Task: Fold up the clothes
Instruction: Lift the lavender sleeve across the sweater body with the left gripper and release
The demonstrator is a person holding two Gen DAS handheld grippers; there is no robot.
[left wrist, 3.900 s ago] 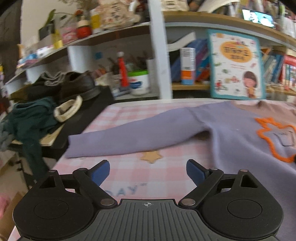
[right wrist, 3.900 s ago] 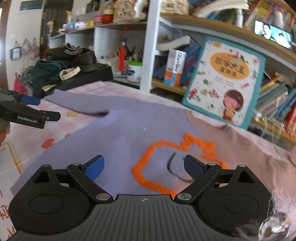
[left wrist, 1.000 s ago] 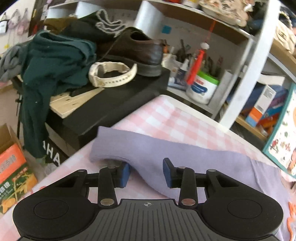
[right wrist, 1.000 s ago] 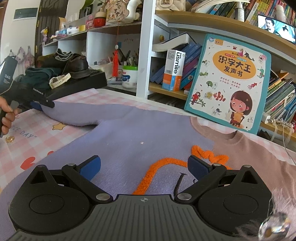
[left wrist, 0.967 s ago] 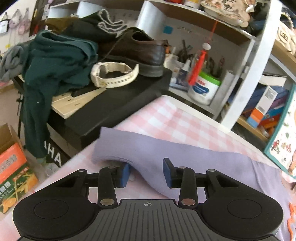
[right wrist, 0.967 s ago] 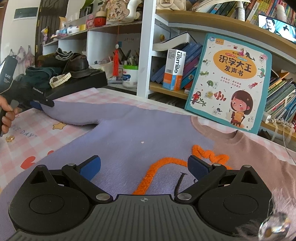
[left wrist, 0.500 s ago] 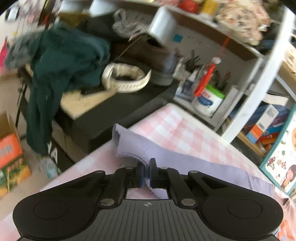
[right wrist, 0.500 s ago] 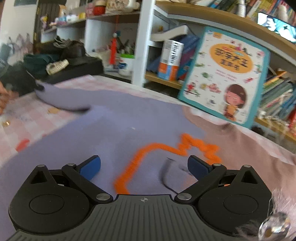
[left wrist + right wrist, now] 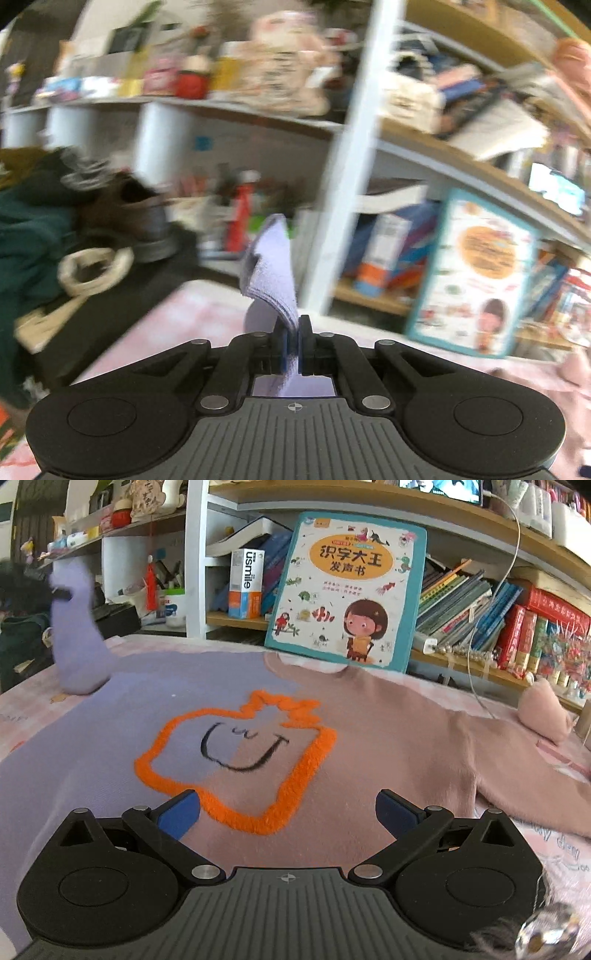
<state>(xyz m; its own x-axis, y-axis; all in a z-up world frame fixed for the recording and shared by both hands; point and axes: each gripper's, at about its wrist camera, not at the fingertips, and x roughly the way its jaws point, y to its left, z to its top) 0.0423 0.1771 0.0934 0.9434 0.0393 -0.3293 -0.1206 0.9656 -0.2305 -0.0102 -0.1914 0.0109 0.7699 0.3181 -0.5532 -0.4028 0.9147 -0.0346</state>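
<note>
Clearly, in the left wrist view, the left gripper [image 9: 291, 341] is seen at lower centre with its blue-padded fingers [image 9: 283, 345] clamped tight on the lilac knitted sleeve cuff [image 9: 271, 277], which stands up from the jaws toward mid-frame. The whole view is blurred. A pink checked tablecloth [image 9: 207, 314] is seen below the cuff, a dark brown leather shoe [image 9: 136, 214] and a cream wristband [image 9: 92, 269] at left, and an illustrated children's book with a teal border [image 9: 476, 273] at right.

Next, in the right wrist view, the right gripper [image 9: 288, 812] is seen at the bottom with its fingers spread wide and nothing pinched between them; it hangs over the lilac and dusty-pink two-tone sweatshirt [image 9: 369, 720], which is spread flat across the middle of the frame. An orange fluffy outline with a black smile [image 9: 240, 753] is centred on its chest, just beyond the fingertips. At upper left the lilac sleeve [image 9: 75, 635] is lifted off the table, its end held by the blurred left gripper [image 9: 55, 590]. The pink sleeve's cuff [image 9: 543, 712] is seen at mid right. The same children's book [image 9: 351, 587] is propped against the shelves at upper centre.
</note>
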